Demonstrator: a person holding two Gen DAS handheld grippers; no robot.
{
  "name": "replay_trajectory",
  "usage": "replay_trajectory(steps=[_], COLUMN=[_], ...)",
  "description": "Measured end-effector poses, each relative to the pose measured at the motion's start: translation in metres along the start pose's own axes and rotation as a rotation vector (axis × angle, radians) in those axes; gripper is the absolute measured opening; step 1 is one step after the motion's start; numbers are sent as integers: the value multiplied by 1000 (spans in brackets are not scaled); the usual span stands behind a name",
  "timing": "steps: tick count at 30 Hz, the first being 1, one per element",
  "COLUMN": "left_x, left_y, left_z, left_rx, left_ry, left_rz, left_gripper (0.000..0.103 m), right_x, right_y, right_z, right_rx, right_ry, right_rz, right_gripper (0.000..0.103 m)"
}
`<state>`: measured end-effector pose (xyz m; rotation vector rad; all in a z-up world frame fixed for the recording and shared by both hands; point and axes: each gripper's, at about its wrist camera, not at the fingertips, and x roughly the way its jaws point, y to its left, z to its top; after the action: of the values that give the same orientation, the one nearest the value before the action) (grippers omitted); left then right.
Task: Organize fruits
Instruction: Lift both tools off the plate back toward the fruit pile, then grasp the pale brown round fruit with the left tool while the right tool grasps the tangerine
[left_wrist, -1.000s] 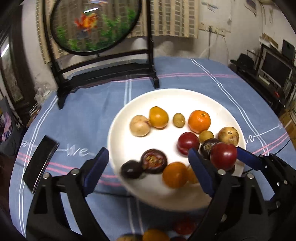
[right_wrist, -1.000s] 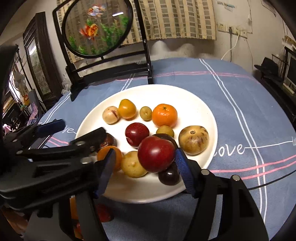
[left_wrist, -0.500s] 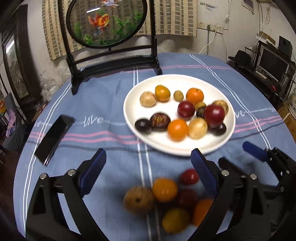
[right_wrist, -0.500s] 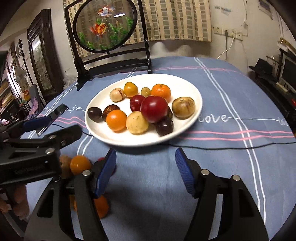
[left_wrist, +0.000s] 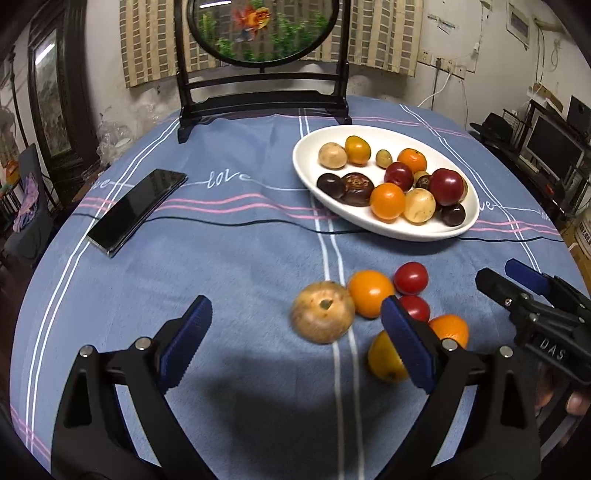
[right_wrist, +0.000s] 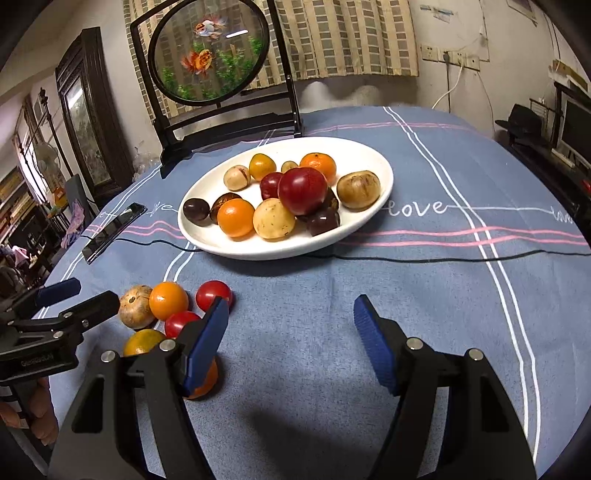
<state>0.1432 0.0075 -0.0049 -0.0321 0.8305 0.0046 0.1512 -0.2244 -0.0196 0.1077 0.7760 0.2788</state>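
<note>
Tablecloth: "love"; right gripper body: possibly "DAS".

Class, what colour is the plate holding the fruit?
White plate, clearest in the right wrist view.

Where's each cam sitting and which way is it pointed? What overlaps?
Left wrist: on the left gripper, low over the blue tablecloth, facing the white plate and goldfish screen; own open fingers show, right gripper at right edge.
Right wrist: on the right gripper, same heading; own open fingers show, left gripper at left.
Shared: plate, loose fruit cluster, phone, black cable.
</note>
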Motion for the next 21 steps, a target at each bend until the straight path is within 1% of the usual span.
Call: replay_trajectory(steps=[5,10,13,17,19,21], left_x=[4,7,6,15,19,21], left_y=[9,12,21,25,22,16], left_z=[-5,-12,-19,-25,-26,-26], left_rx=[-29,21,9,13,25,50], left_ry=[10,38,56,112,132,137], left_rz=[-8,-28,-33,-30,-60,-66], left_gripper=[94,94,94,94,94,94], right_x=[0,0,0,-2,-1,0], right_y=[1,-3,-1,2,2,2], right_z=[0,0,0,0,-1,-1], right_rx=[1,17,16,4,3,3], right_ry=[3,9,9,0,2,6], right_rz=[12,17,25,25,20,18], right_gripper=[71,71,71,71,71,71])
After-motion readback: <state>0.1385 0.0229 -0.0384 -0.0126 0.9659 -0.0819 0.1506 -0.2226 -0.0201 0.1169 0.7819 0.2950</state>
